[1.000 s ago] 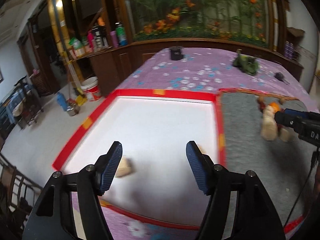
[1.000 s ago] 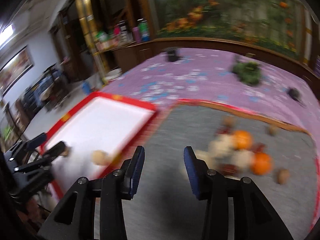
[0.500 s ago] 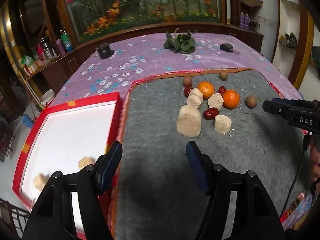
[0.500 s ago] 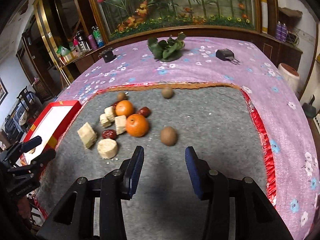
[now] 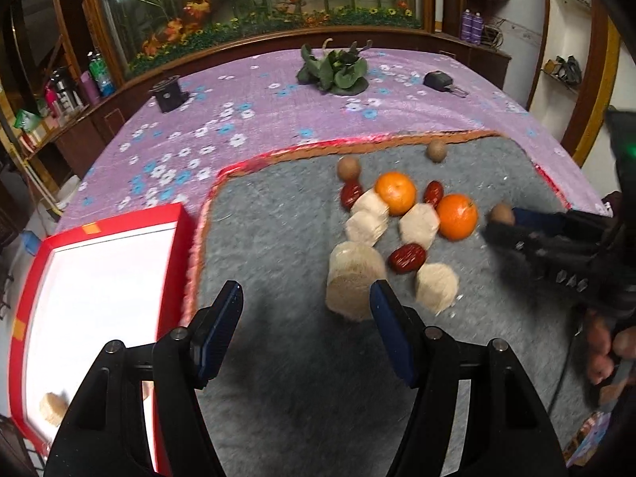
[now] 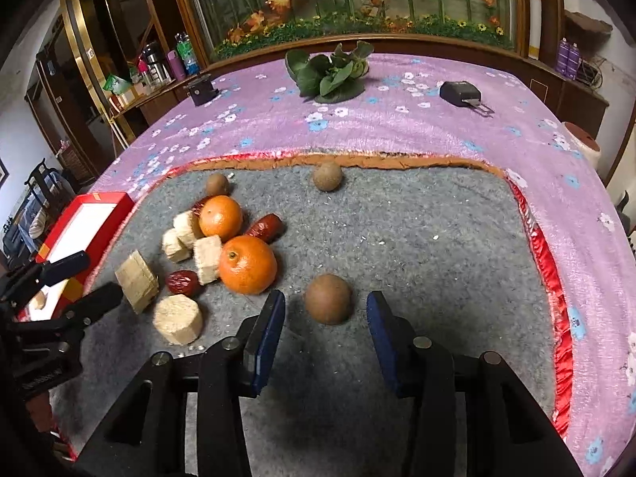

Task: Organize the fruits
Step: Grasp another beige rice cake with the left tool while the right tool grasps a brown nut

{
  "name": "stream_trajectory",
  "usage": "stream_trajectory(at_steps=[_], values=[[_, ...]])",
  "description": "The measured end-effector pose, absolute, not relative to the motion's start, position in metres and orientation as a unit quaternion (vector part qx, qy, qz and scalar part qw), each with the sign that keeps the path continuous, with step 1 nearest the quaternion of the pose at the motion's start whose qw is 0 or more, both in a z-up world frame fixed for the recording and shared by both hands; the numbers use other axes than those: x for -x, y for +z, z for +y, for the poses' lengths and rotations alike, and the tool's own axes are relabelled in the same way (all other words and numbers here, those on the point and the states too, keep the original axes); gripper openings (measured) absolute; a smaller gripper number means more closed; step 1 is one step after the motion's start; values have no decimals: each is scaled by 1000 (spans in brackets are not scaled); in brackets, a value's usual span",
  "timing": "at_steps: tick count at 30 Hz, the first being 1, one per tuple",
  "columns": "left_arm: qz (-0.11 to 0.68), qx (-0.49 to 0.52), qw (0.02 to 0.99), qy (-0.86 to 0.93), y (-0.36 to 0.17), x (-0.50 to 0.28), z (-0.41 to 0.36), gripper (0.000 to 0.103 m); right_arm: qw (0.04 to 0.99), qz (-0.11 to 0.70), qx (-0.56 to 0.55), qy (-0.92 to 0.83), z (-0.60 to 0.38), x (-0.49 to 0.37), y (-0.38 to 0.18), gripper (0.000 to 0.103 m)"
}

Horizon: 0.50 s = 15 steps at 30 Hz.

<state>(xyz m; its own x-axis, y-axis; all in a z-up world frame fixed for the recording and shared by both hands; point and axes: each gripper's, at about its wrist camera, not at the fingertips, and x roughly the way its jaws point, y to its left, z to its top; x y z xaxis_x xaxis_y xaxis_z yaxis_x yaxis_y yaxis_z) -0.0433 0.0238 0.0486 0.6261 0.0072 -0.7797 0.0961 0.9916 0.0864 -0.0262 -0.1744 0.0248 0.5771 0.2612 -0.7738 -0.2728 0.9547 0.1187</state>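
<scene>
right gripper (image 6: 326, 330) closing, pads clear of a round, dull-brown fruit (image 6: 328, 298); left gripper (image 5: 306, 332) open, empty.

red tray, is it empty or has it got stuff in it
Not empty. The left wrist view shows one beige piece lying on the white floor of the red tray, near its front corner; the left gripper hides part of the tray.

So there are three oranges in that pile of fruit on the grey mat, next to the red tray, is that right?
Not quite: there are two oranges, not three, as the right wrist view shows. They do sit in the pile on the grey mat, next to the red tray.
</scene>
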Motion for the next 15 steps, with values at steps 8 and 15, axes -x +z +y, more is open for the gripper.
stream_trajectory(at_steps=[8, 15], values=[[437, -41, 897, -58, 51, 44, 22, 66, 895, 420, 15, 149, -176, 27, 23, 34], [452, -48, 889, -47, 37, 30, 21, 65, 896, 417, 2, 149, -179, 27, 23, 31]])
